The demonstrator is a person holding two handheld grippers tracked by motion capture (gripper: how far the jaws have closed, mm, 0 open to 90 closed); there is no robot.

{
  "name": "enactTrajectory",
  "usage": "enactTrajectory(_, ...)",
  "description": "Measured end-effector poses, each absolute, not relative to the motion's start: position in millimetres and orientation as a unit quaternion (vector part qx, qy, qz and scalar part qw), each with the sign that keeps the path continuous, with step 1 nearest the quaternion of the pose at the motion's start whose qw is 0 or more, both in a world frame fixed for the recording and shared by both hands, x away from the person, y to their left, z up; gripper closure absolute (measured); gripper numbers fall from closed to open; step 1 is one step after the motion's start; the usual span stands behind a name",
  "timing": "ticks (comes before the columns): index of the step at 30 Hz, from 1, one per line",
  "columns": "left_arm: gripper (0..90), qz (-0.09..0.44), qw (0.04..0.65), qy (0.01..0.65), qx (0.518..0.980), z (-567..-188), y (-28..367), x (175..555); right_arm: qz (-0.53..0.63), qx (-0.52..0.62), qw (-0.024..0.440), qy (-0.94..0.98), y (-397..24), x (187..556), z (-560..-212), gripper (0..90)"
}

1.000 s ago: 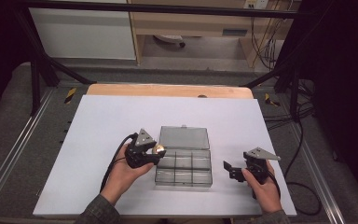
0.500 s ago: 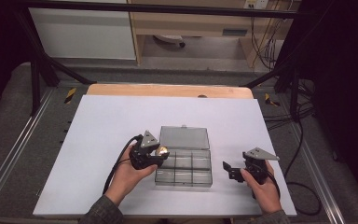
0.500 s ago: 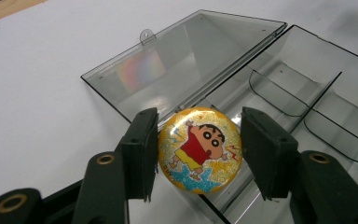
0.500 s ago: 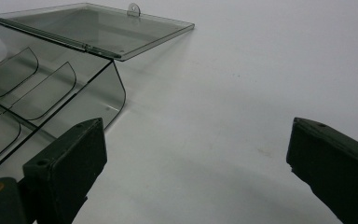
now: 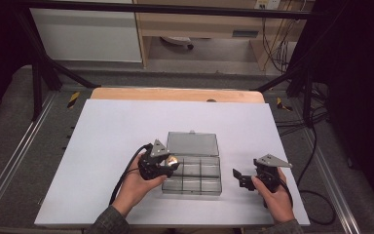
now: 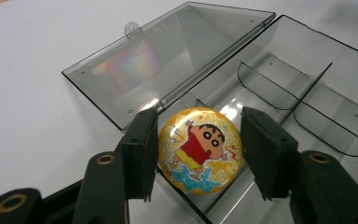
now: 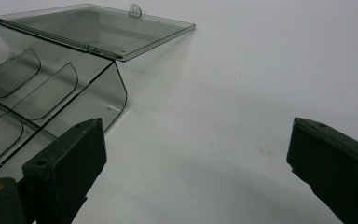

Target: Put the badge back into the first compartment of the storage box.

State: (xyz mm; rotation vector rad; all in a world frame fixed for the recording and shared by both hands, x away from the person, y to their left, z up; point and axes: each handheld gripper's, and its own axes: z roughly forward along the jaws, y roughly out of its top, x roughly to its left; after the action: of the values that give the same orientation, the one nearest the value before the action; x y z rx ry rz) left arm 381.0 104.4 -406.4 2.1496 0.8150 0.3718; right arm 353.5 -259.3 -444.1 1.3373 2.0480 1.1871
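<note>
A round gold glitter badge (image 6: 199, 149) with a cartoon boy on it sits between the jaws of my left gripper (image 6: 200, 119), which is shut on it. In the high view the left gripper (image 5: 171, 165) holds the badge (image 5: 172, 159) over the far-left compartment of a clear smoky plastic box (image 5: 199, 175). The box's lid (image 5: 193, 144) lies flat open behind it. The compartments I can see hold nothing. My right gripper (image 5: 237, 178) rests on the table to the right of the box, its jaws (image 7: 198, 140) wide open with nothing between them.
The box stands on a white sheet (image 5: 117, 126) over a wooden table, whose edge (image 5: 175, 94) shows at the far side. Metal frame rails run along both sides, and cables hang at the right (image 5: 316, 146).
My left gripper has shifted slightly right with the badge, from beside the box's left edge to over its left compartment. The right gripper has stayed put.
</note>
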Motion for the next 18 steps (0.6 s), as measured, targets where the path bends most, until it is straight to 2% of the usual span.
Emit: enactTrajectory(18, 47.5, 0.143, 0.392, 0.316, 0.852, -412.9, 99.8, 376.5, 0.427, 0.481, 0.206, 0.738, -258.5, 353.5, -444.2, 5.1)
